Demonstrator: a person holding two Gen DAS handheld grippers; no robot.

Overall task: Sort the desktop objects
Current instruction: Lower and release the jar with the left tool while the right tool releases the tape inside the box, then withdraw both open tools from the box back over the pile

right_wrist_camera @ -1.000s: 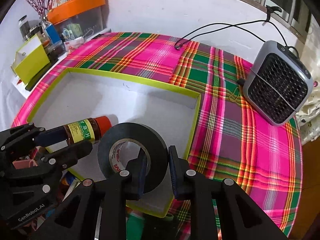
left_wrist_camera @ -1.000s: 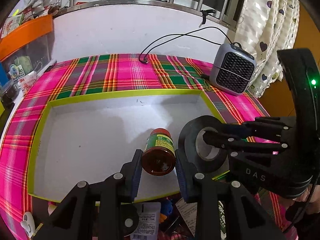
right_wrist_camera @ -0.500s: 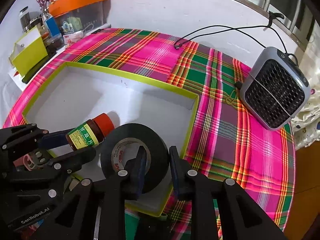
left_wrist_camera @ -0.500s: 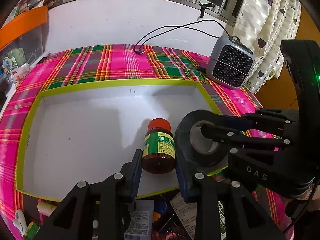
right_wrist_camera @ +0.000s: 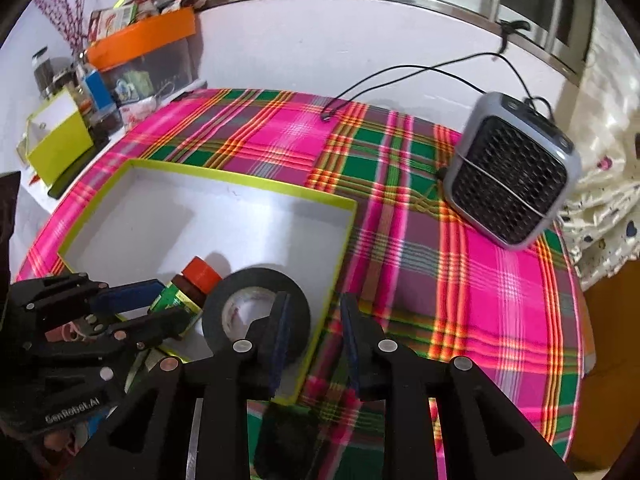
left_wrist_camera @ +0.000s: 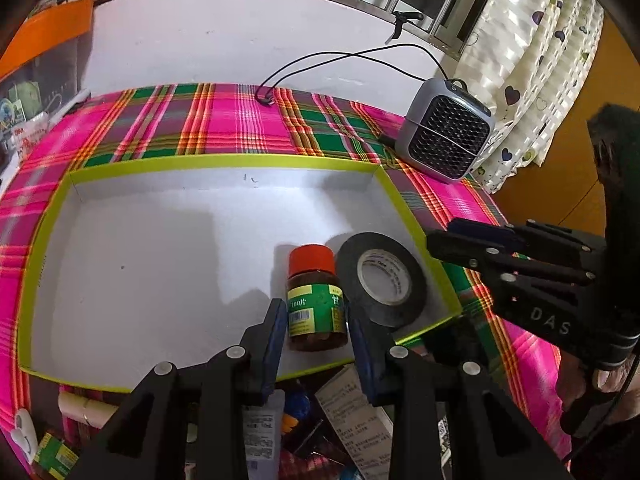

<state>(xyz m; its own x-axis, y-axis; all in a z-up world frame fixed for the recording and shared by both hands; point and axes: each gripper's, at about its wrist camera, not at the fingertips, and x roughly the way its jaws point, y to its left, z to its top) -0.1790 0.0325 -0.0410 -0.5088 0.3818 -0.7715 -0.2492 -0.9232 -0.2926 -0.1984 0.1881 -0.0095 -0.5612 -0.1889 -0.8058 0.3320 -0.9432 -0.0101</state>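
A brown pill bottle (left_wrist_camera: 316, 304) with a red cap and a green label lies low over the white tray (left_wrist_camera: 224, 162), near its front edge. My left gripper (left_wrist_camera: 316, 322) is shut on the bottle's base. A black tape roll (left_wrist_camera: 380, 280) lies flat in the tray's front right corner, beside the bottle. My right gripper (right_wrist_camera: 314, 312) stands over the tray's lime rim (right_wrist_camera: 240, 178) with its jaws opening and nothing between them. The tape roll (right_wrist_camera: 256, 312) is just left of its left finger. The left wrist view shows the right gripper (left_wrist_camera: 444, 236) to the right of the tape, apart from it.
A small grey fan (right_wrist_camera: 508, 176) with a black cable (left_wrist_camera: 340, 56) stands on the plaid cloth at the back right. Loose packets and boxes (left_wrist_camera: 352, 420) crowd the table edge below the tray. A lime box (right_wrist_camera: 60, 144) and an orange-lidded bin (right_wrist_camera: 140, 40) stand at the far left.
My right gripper has let go of the tape roll, which now lies flat in the tray, and has drawn back to the right. The left gripper still holds the bottle.
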